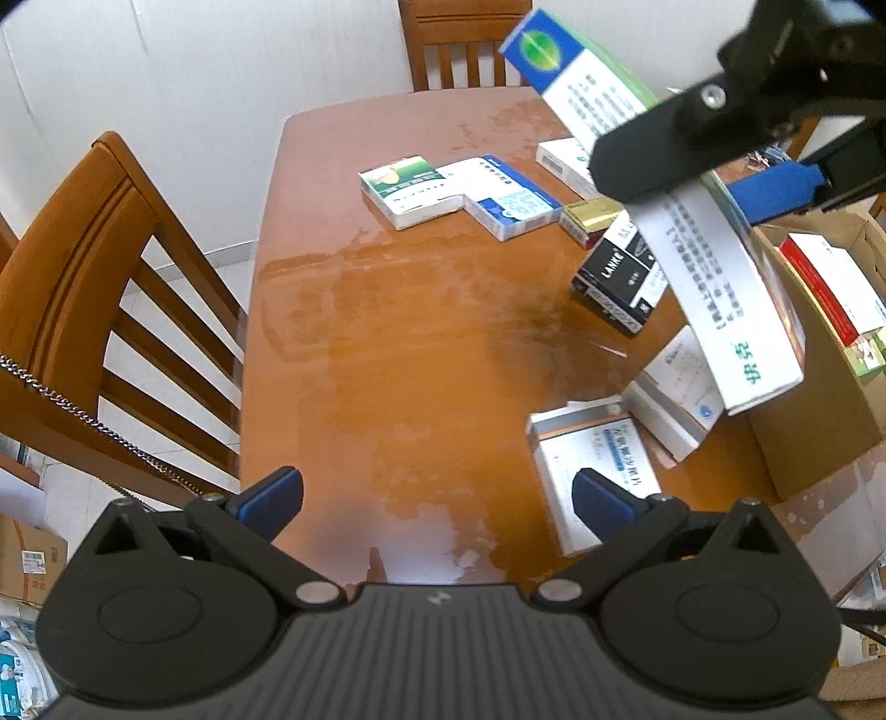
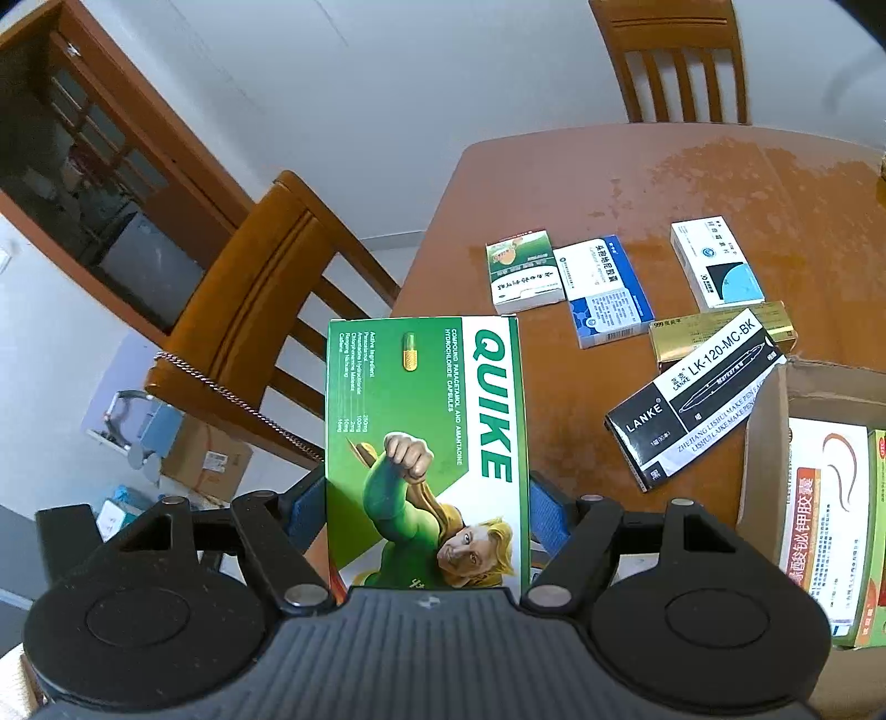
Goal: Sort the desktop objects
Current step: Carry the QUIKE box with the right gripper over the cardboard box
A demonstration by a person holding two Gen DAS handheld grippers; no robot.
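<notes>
My right gripper [image 2: 426, 512] is shut on a green QUIKE medicine box [image 2: 426, 443], its blue pads pressing both long sides and holding it above the wooden table [image 2: 554, 183]. In the left wrist view the same box [image 1: 698, 266] hangs tilted at the upper right, showing its white side and blue end, with the right gripper [image 1: 720, 177] clamped across it. My left gripper [image 1: 437, 498] is open and holds nothing, low over the table's near part [image 1: 387, 343]. An open cardboard box [image 2: 767, 421] with medicine boxes inside stands at the right.
Loose on the table lie a green-white box [image 2: 520, 271], a blue-white box [image 2: 601, 293], a white box [image 2: 714, 260], a gold box [image 2: 720, 332] and a black LANKE pen box [image 2: 692, 399]. Two white boxes [image 1: 592, 476] lie near my left gripper. Wooden chairs [image 1: 111, 277] [image 1: 459, 44] stand around the table.
</notes>
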